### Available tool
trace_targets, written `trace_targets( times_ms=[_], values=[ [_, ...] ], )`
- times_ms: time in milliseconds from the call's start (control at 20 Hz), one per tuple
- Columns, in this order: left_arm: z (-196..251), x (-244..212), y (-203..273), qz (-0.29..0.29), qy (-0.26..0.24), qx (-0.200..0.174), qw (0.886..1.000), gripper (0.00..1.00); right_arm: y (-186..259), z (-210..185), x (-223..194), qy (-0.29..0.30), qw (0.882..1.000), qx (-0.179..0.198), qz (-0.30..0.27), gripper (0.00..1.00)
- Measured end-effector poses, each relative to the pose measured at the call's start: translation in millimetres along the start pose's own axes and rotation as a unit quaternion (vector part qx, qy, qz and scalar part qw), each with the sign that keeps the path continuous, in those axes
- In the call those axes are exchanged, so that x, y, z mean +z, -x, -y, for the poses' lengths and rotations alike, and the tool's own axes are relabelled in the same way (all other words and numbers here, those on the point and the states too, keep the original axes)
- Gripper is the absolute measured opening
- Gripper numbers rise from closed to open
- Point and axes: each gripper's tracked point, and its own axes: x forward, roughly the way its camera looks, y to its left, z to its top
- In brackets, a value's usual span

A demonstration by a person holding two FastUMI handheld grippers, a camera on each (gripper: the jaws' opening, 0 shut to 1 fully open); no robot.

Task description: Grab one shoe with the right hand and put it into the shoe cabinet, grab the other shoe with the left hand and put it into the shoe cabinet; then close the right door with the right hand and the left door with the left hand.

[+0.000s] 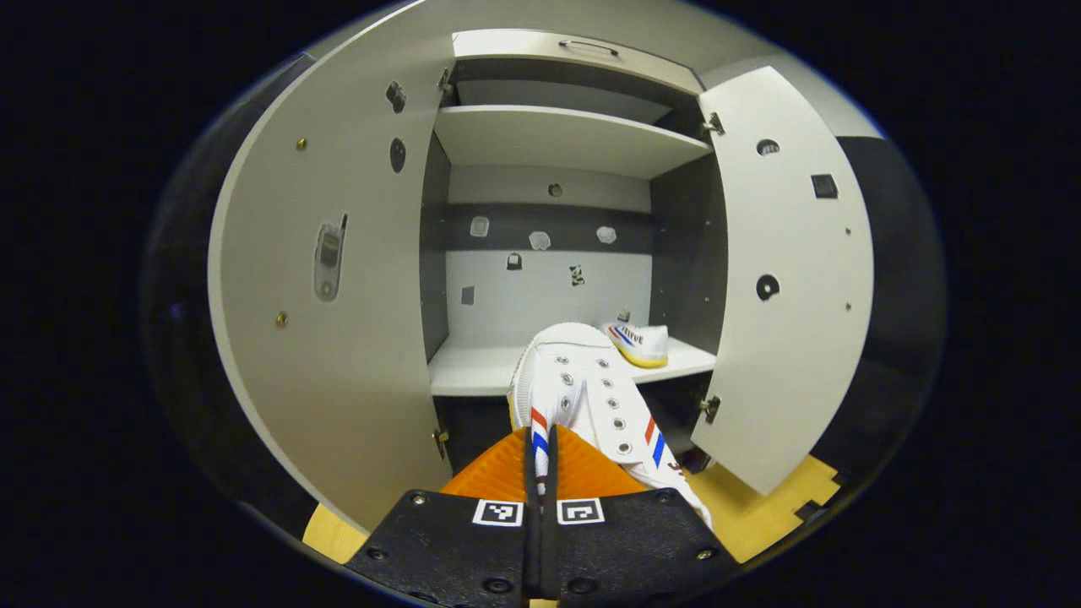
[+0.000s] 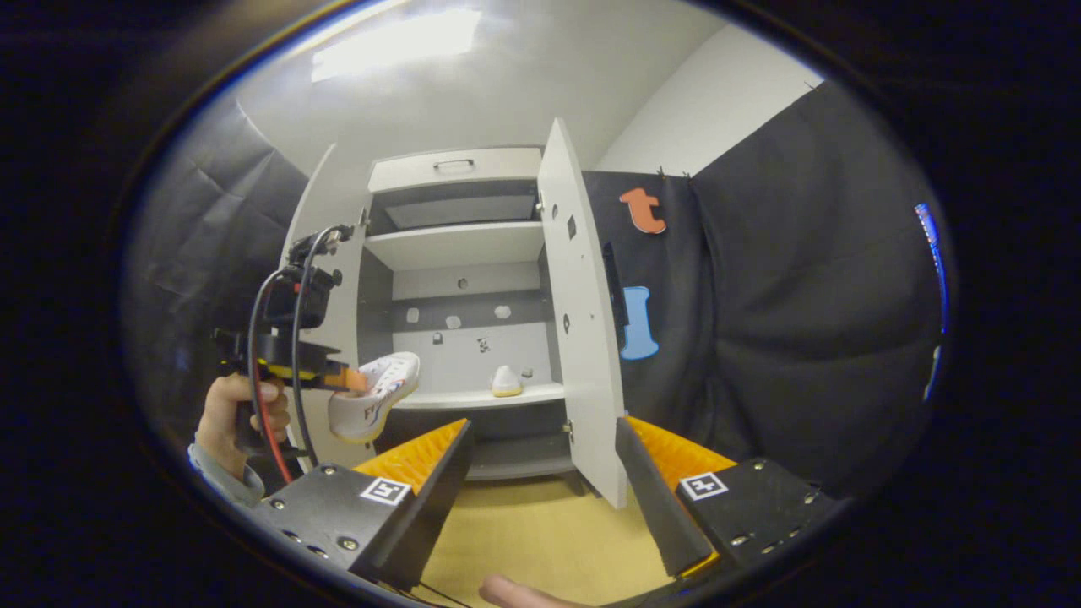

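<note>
- One shoe [image 1: 640, 343] already on the cabinet [image 1: 557, 139] shelf.
- Left gripper [image 1: 540, 473] pinches second shoe [image 1: 583, 397] before the opening.
- Right gripper [image 2: 540, 473] wide, empty.
- Both doors [image 1: 785, 279] open.

Two white shoes [image 1: 583, 397] [image 1: 639, 342], two open cabinet doors [image 1: 338, 287] [image 1: 785, 279], one shoe cabinet [image 1: 557, 139], two claws [image 1: 540, 473] [image 2: 540, 473].

Both doors are swung wide, so the shoe cabinet [image 1: 557, 253] is open straight ahead. The left door [image 1: 338, 279] and right door [image 1: 790, 279] wall in the sides of the approach. On the middle shelf [image 1: 473, 371] one shoe [image 1: 639, 342] sits at the right; the left part is bare. The upper shelf [image 1: 566, 139] caps the bay.
</note>
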Motion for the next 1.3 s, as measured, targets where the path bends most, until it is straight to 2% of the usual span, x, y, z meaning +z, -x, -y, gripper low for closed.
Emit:
trace_targets(
  times_ms=[200, 300, 350, 450, 550, 800, 1100, 1250, 1300],
  values=[
    [1, 53, -56, 0.058, -0.003, 0.015, 0.998, 0.0, 13, 10, 11, -0.016, 1.0, 0.004, 0.014, 1.0],
    [5, 70, -90, 0.074, 0.002, 0.003, 0.997, 0.0, 18, 15, 17, -0.016, 1.0, 0.006, 0.024, 1.0],
    [6, 72, -106, 0.064, 0.021, -0.002, 0.998, 0.0, 19, 19, 19, -0.015, 0.999, 0.006, 0.028, 1.0],
    [2, 69, -140, 0.039, 0.077, -0.001, 0.996, 0.0, 20, 24, 22, -0.017, 0.999, 0.005, 0.032, 1.0],
    [-8, 65, -173, 0.017, 0.105, 0.013, 0.994, 0.0, 22, 28, 22, -0.019, 0.999, 0.004, 0.032, 1.0],
    [-38, 39, -232, -0.018, 0.104, 0.039, 0.994, 0.0, 17, 26, 21, -0.008, 1.0, 0.009, 0.029, 1.0],
    [-47, 10, -263, -0.043, 0.093, 0.036, 0.994, 0.01, 3, 15, 7, 0.003, 0.999, 0.023, 0.025, 1.0],
    [-56, 9, -276, -0.042, 0.071, 0.049, 0.995, 0.01, -1, 9, -6, 0.01, 0.999, 0.033, 0.015, 1.0],
    [-55, 5, -279, -0.046, 0.066, 0.051, 0.995, 0.02, -2, 8, -8, 0.016, 0.999, 0.033, 0.014, 0.96]
  ],
)
